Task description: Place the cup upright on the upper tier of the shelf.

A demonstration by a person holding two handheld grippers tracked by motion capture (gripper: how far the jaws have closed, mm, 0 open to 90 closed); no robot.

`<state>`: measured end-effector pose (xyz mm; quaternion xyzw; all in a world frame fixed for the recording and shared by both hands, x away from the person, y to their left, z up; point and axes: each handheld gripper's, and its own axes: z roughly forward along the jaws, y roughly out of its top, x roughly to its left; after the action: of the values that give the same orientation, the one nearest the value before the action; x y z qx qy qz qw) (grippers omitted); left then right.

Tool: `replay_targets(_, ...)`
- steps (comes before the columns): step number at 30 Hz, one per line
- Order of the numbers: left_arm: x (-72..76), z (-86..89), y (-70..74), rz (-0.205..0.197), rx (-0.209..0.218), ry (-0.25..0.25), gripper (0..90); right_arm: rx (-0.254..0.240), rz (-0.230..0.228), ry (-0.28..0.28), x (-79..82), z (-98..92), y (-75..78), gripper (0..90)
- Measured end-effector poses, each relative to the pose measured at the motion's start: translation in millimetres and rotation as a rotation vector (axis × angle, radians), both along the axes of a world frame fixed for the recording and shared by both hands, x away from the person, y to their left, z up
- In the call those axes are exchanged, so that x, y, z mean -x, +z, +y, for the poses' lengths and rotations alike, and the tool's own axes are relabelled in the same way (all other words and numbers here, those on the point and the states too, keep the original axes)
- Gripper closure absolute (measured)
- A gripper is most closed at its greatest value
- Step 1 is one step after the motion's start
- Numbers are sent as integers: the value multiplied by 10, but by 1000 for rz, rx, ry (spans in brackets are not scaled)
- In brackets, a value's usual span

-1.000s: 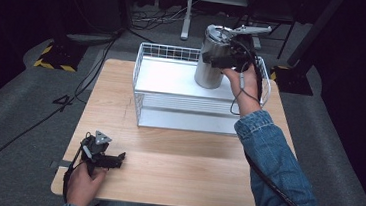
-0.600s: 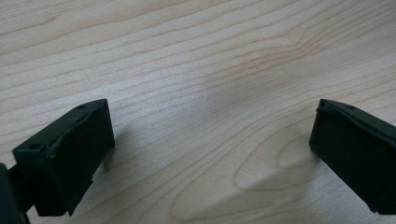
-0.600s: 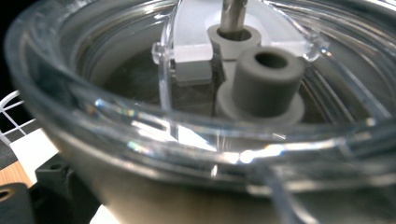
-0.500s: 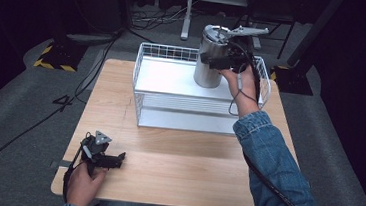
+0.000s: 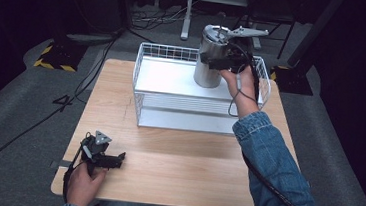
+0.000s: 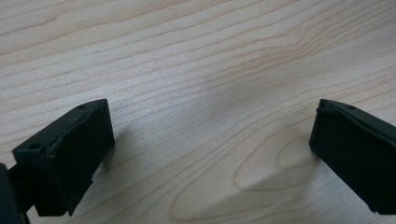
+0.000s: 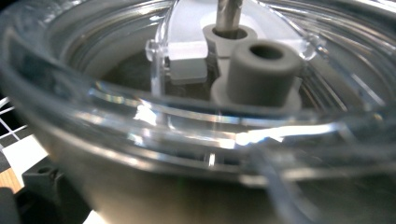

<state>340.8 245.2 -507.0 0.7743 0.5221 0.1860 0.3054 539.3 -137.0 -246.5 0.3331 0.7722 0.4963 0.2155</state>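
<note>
Your right tool (image 5: pixel 221 61) is up at the far right of the wire basket (image 5: pixel 144 87), pressed against the upper part of the metal canister (image 5: pixel 207 70). From above, its black body hides the jaws, so I cannot tell whether they are clamped on the canister or merely resting against it. The canister stands upright in the basket's far right corner, on the white floor of the basket, with its clear lid (image 5: pixel 218 34) on top and a grey crank handle (image 5: pixel 247 32) sticking out to the right over the basket's rim.

In the right gripper view the lid (image 7: pixel 196 126) sits very close to the lens (blurred at the bottom edge). Through the clear plastic you can see a grey cylindrical knob (image 7: pixel 264 72) and, just behind it, a metal shaft (image 7: pixel 229 14) rising from a white collar. The basket's wire and white floor show at the lower left.

Your left tool (image 5: pixel 103 157) lies near the front left corner of the worktop (image 5: pixel 180 163), well apart from the basket, with your hand around its grip. Its jaws are spread wide and hold nothing; in the left gripper view bare wood grain (image 6: pixel 210 93) runs between them.
</note>
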Motion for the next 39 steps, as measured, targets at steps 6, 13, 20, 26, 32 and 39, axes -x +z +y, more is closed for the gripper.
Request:
replay_targets(6, 0, 0, 0, 0, 0, 0, 3, -2, 9, 4, -3, -12, 4, 0)
replay_targets(13, 0, 0, 0, 0, 0, 0, 3, -11, 13, 13, 50, -75, 23, 0)
replay_targets(20, 0, 0, 0, 0, 0, 0, 3, -22, 3, 21, 160, -188, 42, 0)
replay_targets(26, 0, 0, 0, 0, 0, 0, 3, -27, -7, 31, 265, -259, 96, 0)
replay_targets(32, 0, 0, 0, 0, 0, 0, 3, -13, -24, 50, 463, -353, 175, 0)
replay_targets(39, 0, 0, 0, 0, 0, 0, 3, -4, -26, 72, 670, -465, 191, 0)
